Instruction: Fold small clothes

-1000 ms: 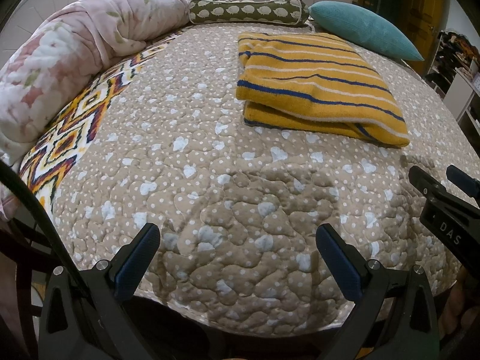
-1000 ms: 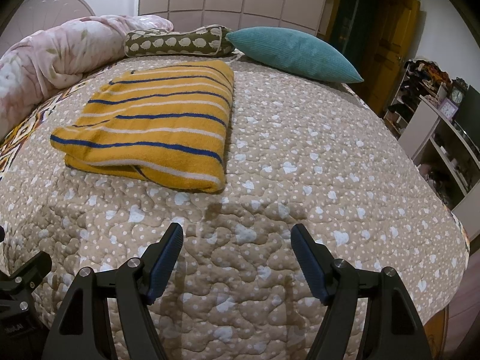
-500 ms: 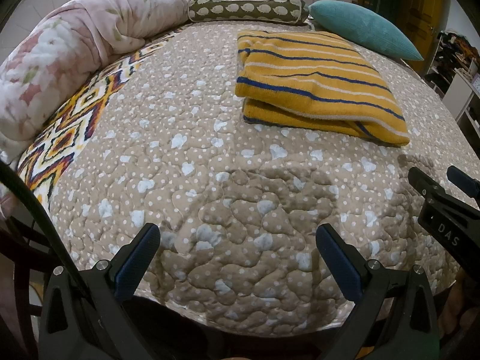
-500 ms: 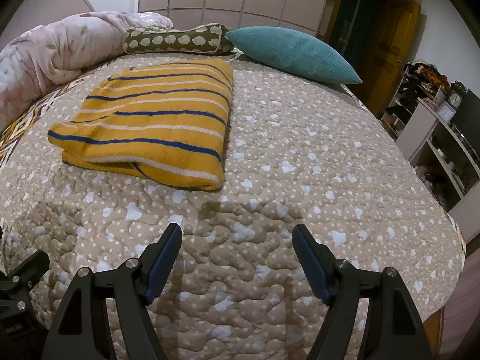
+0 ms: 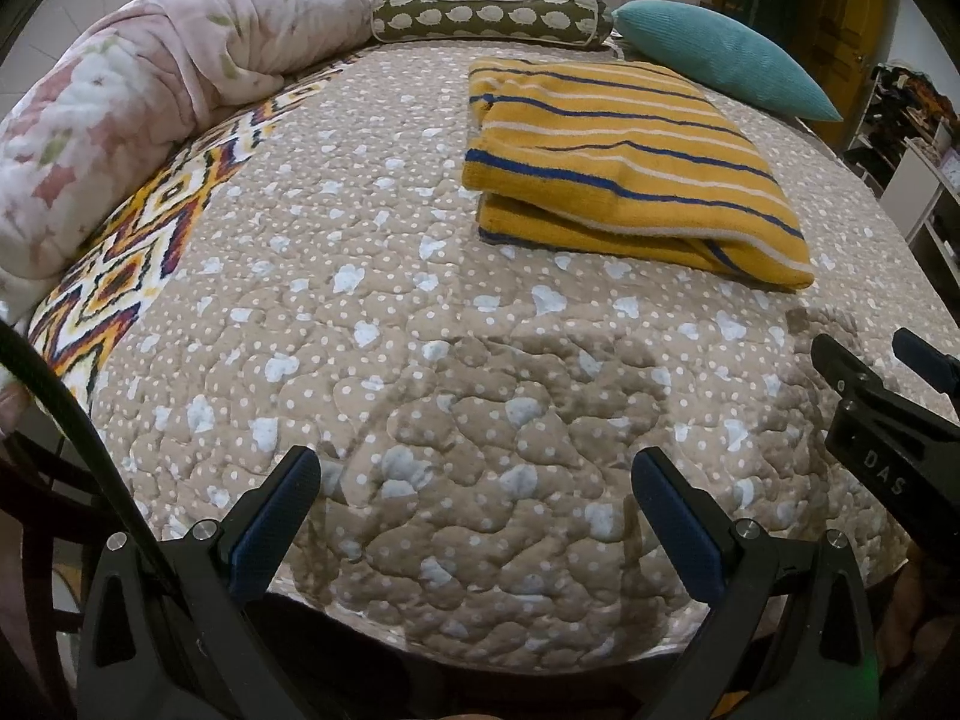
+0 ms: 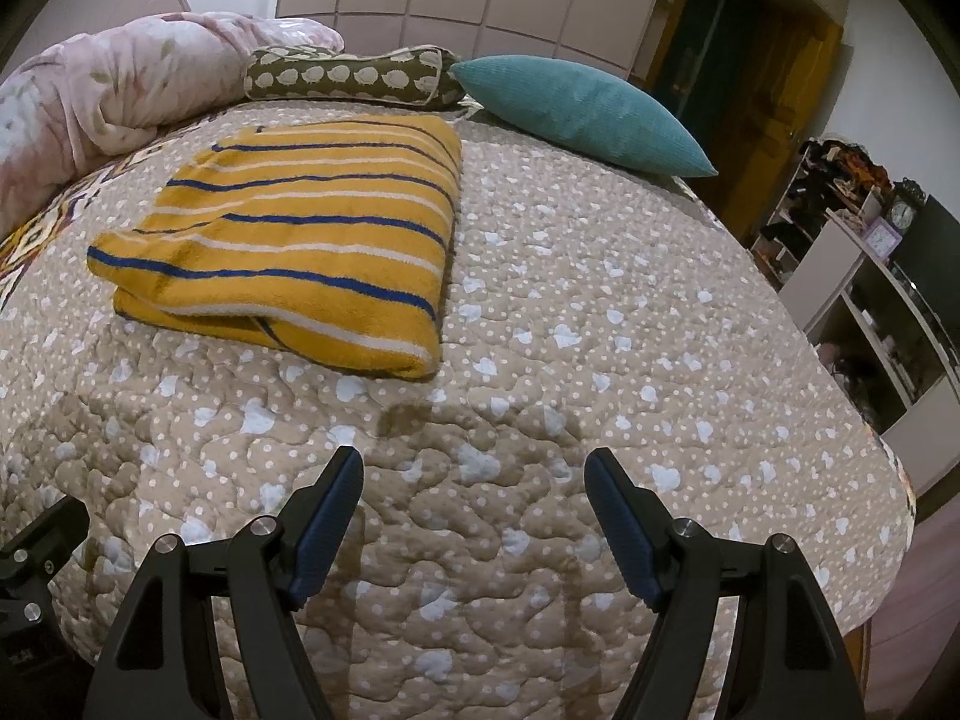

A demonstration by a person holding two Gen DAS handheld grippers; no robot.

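Observation:
A yellow cloth with blue and white stripes (image 5: 618,162) lies folded in a flat rectangle on the beige dotted quilt (image 5: 372,300), toward the far middle of the bed; it also shows in the right wrist view (image 6: 300,240). My left gripper (image 5: 474,480) is open and empty above the quilt's near edge, well short of the cloth. My right gripper (image 6: 474,480) is open and empty, also near the front edge, with the cloth ahead to its left. The right gripper's body shows at the right edge of the left wrist view (image 5: 888,414).
A rolled pink floral blanket (image 5: 132,96) lies along the left side. A green patterned bolster (image 5: 486,15) and a teal pillow (image 6: 576,114) lie at the head. Shelves (image 6: 888,300) and a wooden door (image 6: 768,90) stand to the right.
Both grippers have drawn back slightly toward the bed's near edge, so the folded cloth looks a little farther away. The jaws stay open.

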